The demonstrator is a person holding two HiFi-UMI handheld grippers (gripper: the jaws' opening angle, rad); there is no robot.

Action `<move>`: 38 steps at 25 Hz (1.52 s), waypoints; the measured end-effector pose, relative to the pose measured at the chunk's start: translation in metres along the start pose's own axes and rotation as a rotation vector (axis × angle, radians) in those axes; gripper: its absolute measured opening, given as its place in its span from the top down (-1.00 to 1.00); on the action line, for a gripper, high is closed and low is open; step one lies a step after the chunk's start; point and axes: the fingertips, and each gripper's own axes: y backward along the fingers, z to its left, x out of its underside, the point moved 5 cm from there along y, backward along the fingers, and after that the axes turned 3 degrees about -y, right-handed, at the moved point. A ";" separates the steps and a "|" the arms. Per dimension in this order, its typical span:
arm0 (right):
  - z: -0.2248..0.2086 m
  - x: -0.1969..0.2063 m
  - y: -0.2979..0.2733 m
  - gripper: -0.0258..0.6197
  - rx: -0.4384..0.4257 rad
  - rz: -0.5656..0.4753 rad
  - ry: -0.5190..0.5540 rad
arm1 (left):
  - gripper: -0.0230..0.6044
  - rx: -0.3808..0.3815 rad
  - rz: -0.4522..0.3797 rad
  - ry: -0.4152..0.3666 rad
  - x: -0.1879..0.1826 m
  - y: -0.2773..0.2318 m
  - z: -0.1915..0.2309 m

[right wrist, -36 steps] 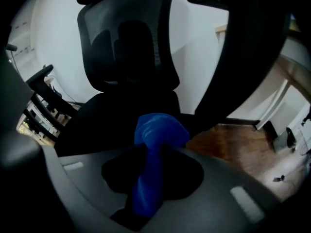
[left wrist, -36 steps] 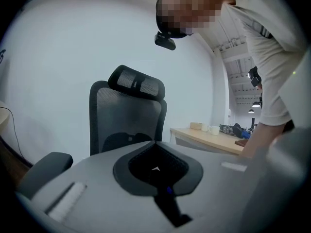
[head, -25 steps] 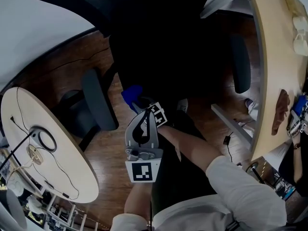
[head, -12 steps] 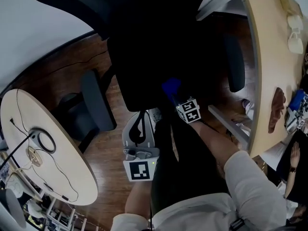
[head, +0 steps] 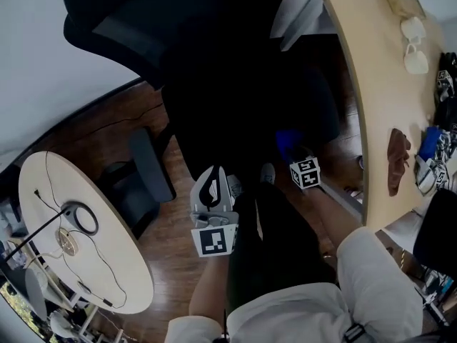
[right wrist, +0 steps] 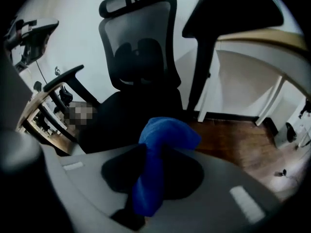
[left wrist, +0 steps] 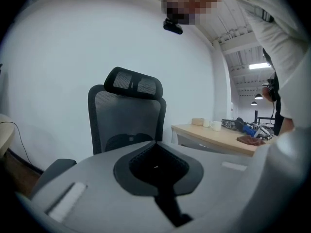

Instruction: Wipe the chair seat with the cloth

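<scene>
Dark wooden floor (head: 150, 109): one black office chair (head: 214, 56) stands on it. To the right, a pale wooden table (head: 368, 84) bears two white cups (head: 415, 45) and a brown cloth-like item (head: 397, 159). To the left, a round table (head: 43, 184) bears a black ring (head: 84, 219).

Head view: high up, steeply down on the chair (head: 178, 34) and floor (head: 171, 227). Left gripper view: low, near level, faces the backrest (left wrist: 127, 115) and wall (left wrist: 63, 57), mid-range. Right gripper view: tilted down, close on the seat (right wrist: 131, 115). All three share the chair; head and left also share the counter (head: 371, 84).
</scene>
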 end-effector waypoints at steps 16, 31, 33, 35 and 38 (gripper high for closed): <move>0.271 -0.481 0.575 0.63 -0.168 -1.034 0.215 | 0.93 -0.167 -0.536 -0.100 -0.435 0.215 0.007; 0.357 -0.453 0.789 0.63 -0.102 -1.325 0.317 | 0.93 -0.109 -0.517 -0.273 -0.518 0.361 -0.050; 0.354 -0.428 0.802 0.63 -0.103 -1.334 0.307 | 0.93 -0.103 -0.551 -0.267 -0.512 0.375 -0.072; 0.355 -0.399 0.824 0.63 -0.104 -1.359 0.312 | 0.93 -0.100 -0.586 -0.269 -0.505 0.397 -0.097; 0.357 -0.352 0.861 0.63 -0.117 -1.391 0.327 | 0.93 -0.098 -0.718 -0.230 -0.502 0.438 -0.143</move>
